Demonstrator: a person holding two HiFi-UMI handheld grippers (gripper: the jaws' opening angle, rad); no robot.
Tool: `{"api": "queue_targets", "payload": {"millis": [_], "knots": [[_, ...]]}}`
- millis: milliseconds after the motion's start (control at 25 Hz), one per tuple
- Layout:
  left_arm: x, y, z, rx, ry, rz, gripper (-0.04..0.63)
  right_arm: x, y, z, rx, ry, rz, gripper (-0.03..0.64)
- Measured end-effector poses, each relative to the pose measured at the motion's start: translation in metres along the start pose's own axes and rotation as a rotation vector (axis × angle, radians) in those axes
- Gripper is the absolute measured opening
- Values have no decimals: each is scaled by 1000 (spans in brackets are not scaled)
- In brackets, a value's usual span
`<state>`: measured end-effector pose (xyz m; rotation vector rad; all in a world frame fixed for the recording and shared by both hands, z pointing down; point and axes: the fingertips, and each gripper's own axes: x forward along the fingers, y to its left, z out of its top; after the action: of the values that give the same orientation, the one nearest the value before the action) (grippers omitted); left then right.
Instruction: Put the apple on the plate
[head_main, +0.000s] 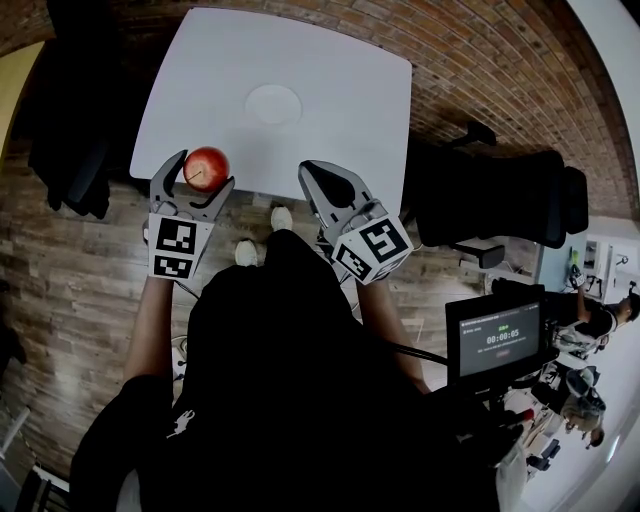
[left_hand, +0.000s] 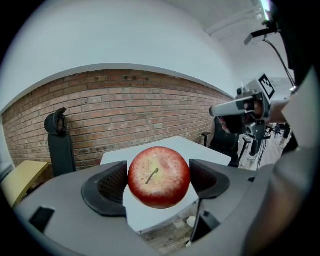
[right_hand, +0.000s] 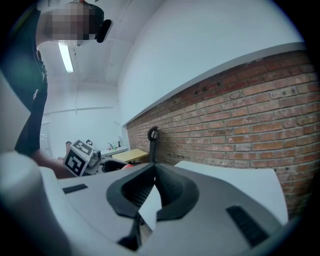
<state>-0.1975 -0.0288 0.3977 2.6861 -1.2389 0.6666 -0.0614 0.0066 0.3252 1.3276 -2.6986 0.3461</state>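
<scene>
Left hand-held gripper (head_main: 205, 172) (left_hand: 159, 176): jaws clamped on the red apple (head_main: 206, 167) (left_hand: 159, 175), one pad on each flank, stem facing the gripper camera. In the head view the apple sits over the near-left corner of the white bench (head_main: 350, 90). The white plate (head_main: 273, 104) lies on the bench at about 1 o'clock from the apple, apart from it. Right hand-held gripper (head_main: 318, 176) (right_hand: 152, 176), at 3 o'clock from the left one: jaws together, holding nothing.
</scene>
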Motion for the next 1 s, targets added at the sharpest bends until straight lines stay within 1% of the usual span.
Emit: {"api": "queue_targets", "payload": {"millis": [240, 520, 800, 880, 1000], "knots": [[7, 0, 2, 15, 5, -6, 392, 1, -8, 1, 9, -9, -7, 5], [34, 5, 14, 18, 21, 9, 393, 14, -36, 2, 15, -8, 19, 3], [29, 12, 19, 29, 26, 37, 392, 23, -33, 8, 11, -25, 52, 5], [43, 12, 24, 30, 33, 38, 393, 28, -48, 11, 10, -24, 59, 5], [76, 8, 27, 22, 63, 31, 392, 36, -82, 10, 23, -12, 66, 4]]}}
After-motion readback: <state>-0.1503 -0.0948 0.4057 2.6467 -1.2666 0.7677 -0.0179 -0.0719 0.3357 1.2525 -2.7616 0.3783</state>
